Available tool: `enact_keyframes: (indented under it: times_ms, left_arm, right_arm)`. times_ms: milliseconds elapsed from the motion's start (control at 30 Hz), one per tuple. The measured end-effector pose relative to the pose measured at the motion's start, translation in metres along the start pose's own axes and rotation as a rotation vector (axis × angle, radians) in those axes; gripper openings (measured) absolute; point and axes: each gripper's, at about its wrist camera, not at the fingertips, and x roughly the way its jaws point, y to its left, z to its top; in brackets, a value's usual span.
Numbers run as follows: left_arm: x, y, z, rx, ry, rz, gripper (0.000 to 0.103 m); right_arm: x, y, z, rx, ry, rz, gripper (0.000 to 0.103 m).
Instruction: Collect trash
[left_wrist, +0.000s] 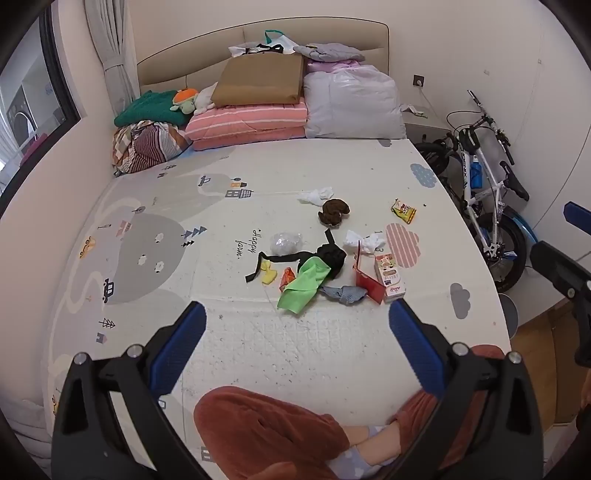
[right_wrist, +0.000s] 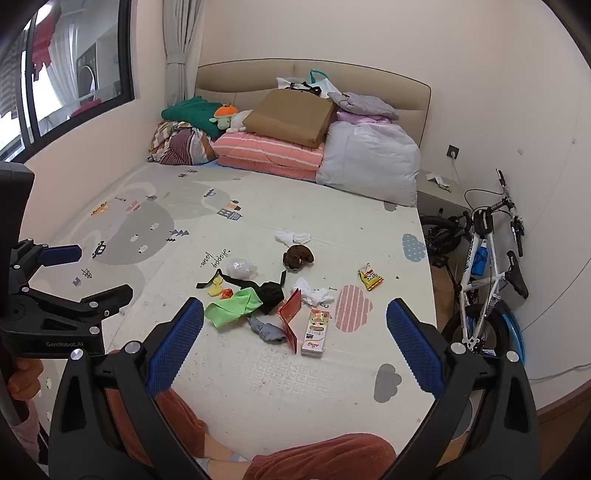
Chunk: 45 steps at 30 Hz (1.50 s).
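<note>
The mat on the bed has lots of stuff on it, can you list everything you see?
play mat: one, cream with pictures, covers bed
tissues: two white wads, among the litter
snack packet: one, yellow, right side
clear bag: one, crumpled, middle
green cloth: one, middle, on black strap
red card: one, standing beside pink carton
brown lump: one, near far tissue
bedding pile: mixed colours, by headboard
bicycle: one, white, beside bed
left tongs: open, empty
right tongs: open, empty
legs: rust trousers, crossed, nearest
</note>
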Motion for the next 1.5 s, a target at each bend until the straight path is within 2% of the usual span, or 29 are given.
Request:
enact_keyframes:
  times_ms: [433,667,1500]
  left_arm:
    - [0.006,0.001,-0.001,-0.001,0.003,-0.014,0.099]
    - [-0.01,0.0,0.007,-0.009,-0.008,-0.019,0.099]
    - [-0.013,-0.008,0.006,-0.005,-0.033,-0.045,0.099]
  right_arm:
    - [-0.002,0.001,-0.001,0.001,-0.002,0.001,0.096]
    - [-0.001,0.001,0.0,0.001,-0.004,0.003,0.096]
    - [-0.014,-0.006,-0.002,0.019,-0.025,-0.009,0.096]
